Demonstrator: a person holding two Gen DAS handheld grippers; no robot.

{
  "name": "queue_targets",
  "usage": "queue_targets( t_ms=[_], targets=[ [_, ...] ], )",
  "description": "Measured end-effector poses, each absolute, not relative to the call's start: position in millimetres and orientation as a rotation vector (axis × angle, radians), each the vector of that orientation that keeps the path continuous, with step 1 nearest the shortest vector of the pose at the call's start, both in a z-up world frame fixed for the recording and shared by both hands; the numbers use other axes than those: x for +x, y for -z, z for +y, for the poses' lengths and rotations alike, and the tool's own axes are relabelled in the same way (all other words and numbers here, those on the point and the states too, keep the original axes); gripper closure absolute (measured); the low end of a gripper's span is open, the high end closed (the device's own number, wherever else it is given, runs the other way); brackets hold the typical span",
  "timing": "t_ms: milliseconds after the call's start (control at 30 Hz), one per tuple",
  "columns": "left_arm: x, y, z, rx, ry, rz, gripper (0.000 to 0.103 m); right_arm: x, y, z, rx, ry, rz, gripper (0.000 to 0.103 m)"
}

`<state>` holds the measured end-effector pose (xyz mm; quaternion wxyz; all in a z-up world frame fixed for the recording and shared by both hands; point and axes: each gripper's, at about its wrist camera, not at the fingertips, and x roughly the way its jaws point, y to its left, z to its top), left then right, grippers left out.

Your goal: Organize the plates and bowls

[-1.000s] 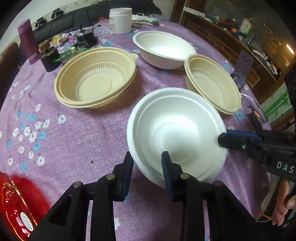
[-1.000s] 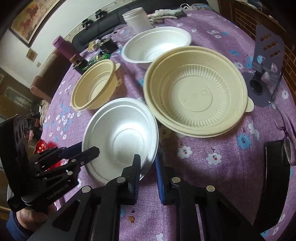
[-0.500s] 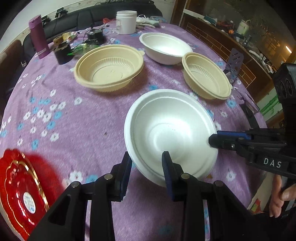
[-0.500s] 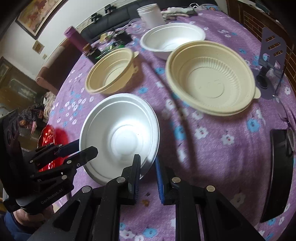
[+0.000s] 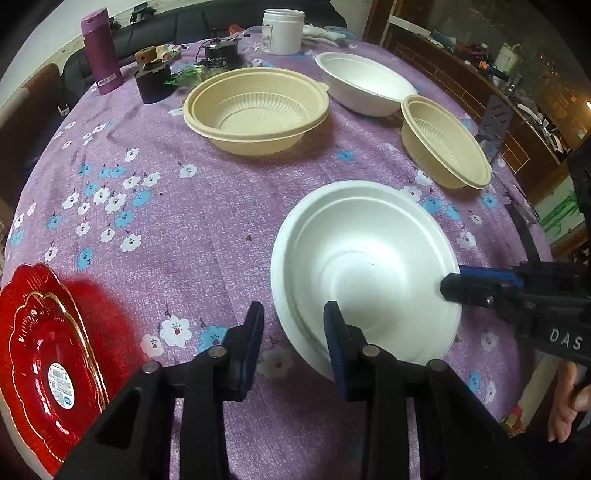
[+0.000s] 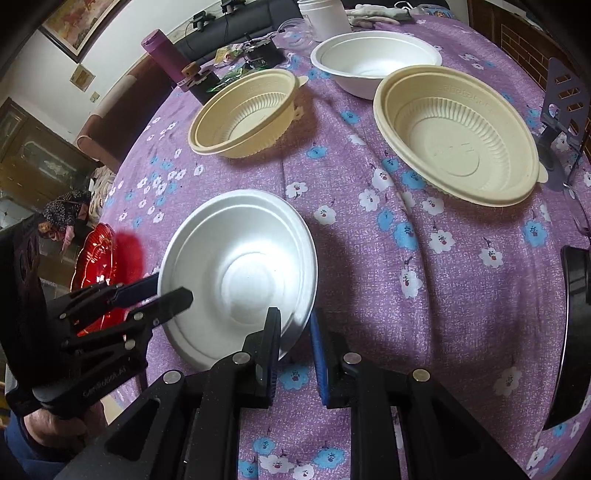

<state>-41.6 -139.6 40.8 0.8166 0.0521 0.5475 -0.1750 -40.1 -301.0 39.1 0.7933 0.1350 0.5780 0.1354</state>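
Note:
A white foam bowl (image 5: 365, 266) (image 6: 243, 269) is held above the purple flowered tablecloth (image 5: 177, 236). My left gripper (image 5: 293, 332) straddles its near rim, jaws around the edge with a visible gap. My right gripper (image 6: 293, 332) straddles the opposite rim the same way and shows in the left wrist view (image 5: 476, 288). Two beige ribbed bowls (image 5: 256, 110) (image 5: 445, 142) and a second white bowl (image 5: 364, 86) sit further back. A red plate (image 5: 44, 358) lies at the near left edge.
At the back stand a purple bottle (image 5: 101, 50), a white jar (image 5: 282, 26), a dark cup (image 5: 153, 79) and small clutter. A purple phone stand (image 6: 561, 118) and a black object (image 6: 570, 347) sit at the right edge.
Both grippers have lifted the white foam bowl and pulled it back toward the near edge; the beige bowls and far white bowl now look further away.

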Motion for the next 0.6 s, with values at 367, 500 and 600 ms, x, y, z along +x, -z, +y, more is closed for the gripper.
queue_targets(
  t_ms=[367,500,600],
  targets=[
    [-48.7,-56.1,-139.4,0.127,0.357,1.110,0.074,-38.3,-50.9,-294.1,0.253,-0.312,1.206,0.085],
    [-50.3,-60.4,-132.4,0.116,0.344,1.103,0.074,-36.6,-55.6,-288.7,0.244,-0.324,1.194,0.085],
    [-52.0,-63.7,-124.8,0.109,0.330,1.098,0.074,-35.5,-58.4,-282.7,0.241,-0.336,1.187,0.085]
  ],
)
